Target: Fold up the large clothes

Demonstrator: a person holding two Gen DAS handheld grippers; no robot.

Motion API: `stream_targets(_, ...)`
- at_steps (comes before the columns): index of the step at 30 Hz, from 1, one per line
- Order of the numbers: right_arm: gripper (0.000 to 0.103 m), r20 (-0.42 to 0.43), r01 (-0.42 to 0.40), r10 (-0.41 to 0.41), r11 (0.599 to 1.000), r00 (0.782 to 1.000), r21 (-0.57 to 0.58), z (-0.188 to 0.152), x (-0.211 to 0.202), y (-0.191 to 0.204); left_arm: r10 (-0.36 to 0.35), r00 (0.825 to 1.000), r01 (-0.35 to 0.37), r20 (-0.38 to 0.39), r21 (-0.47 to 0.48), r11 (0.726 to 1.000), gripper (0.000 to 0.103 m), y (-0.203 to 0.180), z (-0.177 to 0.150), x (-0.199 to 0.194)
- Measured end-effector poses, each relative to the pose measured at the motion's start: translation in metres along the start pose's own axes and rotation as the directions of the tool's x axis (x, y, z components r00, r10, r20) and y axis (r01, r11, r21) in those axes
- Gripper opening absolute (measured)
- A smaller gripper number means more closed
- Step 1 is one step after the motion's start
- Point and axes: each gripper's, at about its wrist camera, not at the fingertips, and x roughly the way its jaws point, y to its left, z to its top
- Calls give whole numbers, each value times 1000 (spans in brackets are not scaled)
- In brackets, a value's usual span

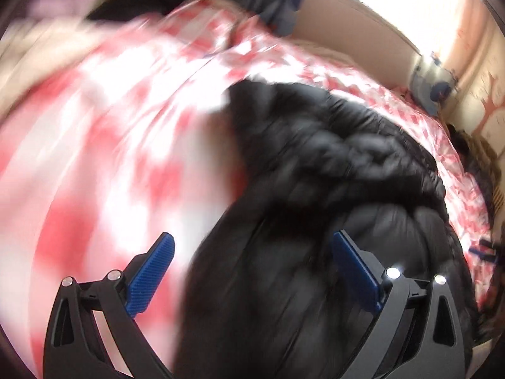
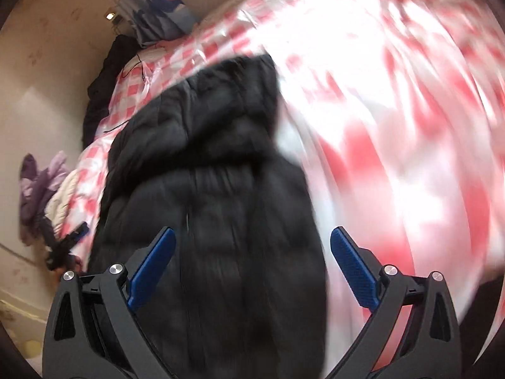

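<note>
Both views are heavily motion-blurred. Left tongs [image 1: 252, 246]: blue pads spread wide apart, nothing between them and no contact with fabric. Right tongs [image 2: 252, 240]: likewise spread wide, empty. The black quilted puffer jacket [image 1: 331, 173] lies on a bed covered by a red-and-white checked sheet [image 1: 110, 126], directly ahead of and below both tongs. In the left wrist view the jacket sits ahead and toward the right pad; in the right wrist view the jacket [image 2: 205, 173] sits ahead and toward the left pad, with the sheet [image 2: 394, 110] beyond the right pad. A pile of purple and cream clothing [image 2: 47, 186] lies far left of the right tongs, at the bed edge.
</note>
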Motion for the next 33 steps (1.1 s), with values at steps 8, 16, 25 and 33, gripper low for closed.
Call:
stream_targets(8, 96, -100, -210, 224, 968, 969, 138, -111, -32, -34, -133, 987, 109, -85, -247, 963, 95, 68, -60, -64)
stream_targets(16, 96, -129, -424, 455, 881, 881, 209, -145, -35, -33, -303, 925, 235, -231, -280, 931, 95, 54, -104, -73)
stream_targets(25, 91, -75, -533, 556, 821, 828, 203, -146, -36, -28, -374, 883, 291, -283, -293, 911, 92, 30, -136, -69)
stream_targets(33, 18, 35, -538, 544, 817, 839, 209, -142, -38, -16, -420, 885, 345, -200, -321, 882, 11, 12, -129, -87)
